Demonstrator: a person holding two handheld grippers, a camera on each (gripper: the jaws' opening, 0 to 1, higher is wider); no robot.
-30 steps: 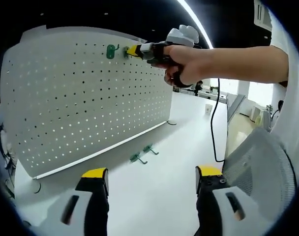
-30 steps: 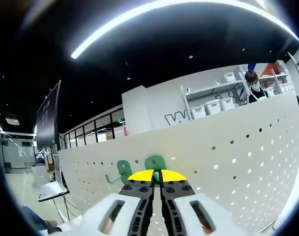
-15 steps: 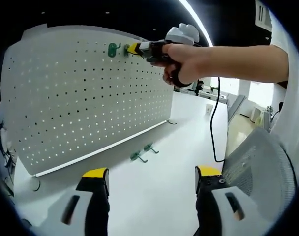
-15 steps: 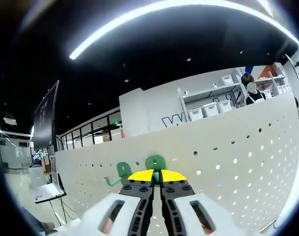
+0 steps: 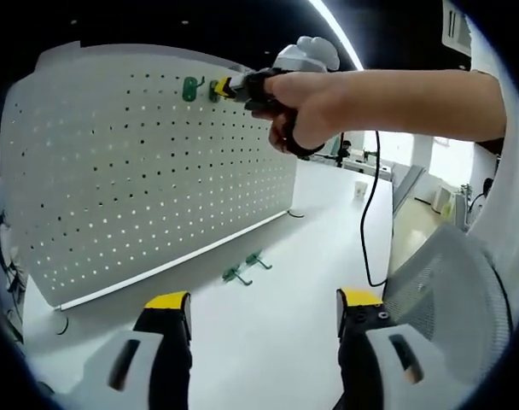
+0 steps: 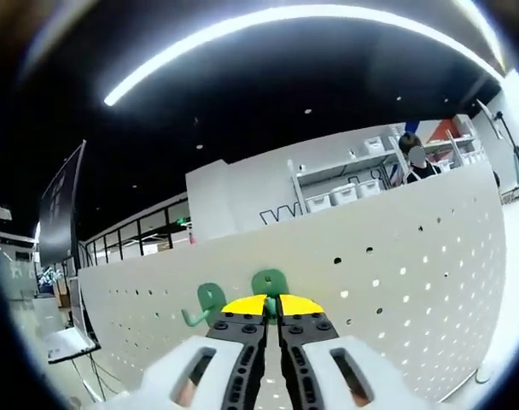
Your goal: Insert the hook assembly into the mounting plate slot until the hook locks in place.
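Now the right tool (image 6: 271, 305) has its jaws pinched on a green hook (image 6: 269, 283) at the top edge of the white pegboard (image 5: 140, 162) — the mounting plate. To seat it well, I'd keep the hook square to the board, line its prongs up with the holes, then press in and down until it catches; a tilted push would likely jam. The left tool (image 5: 261, 312) hangs spread and empty over the table (image 5: 268, 325).

Count: one hook in the jaws, one already hung just beside it (image 6: 206, 301), two more lying on the table (image 5: 245, 266) — four hooks, one board.
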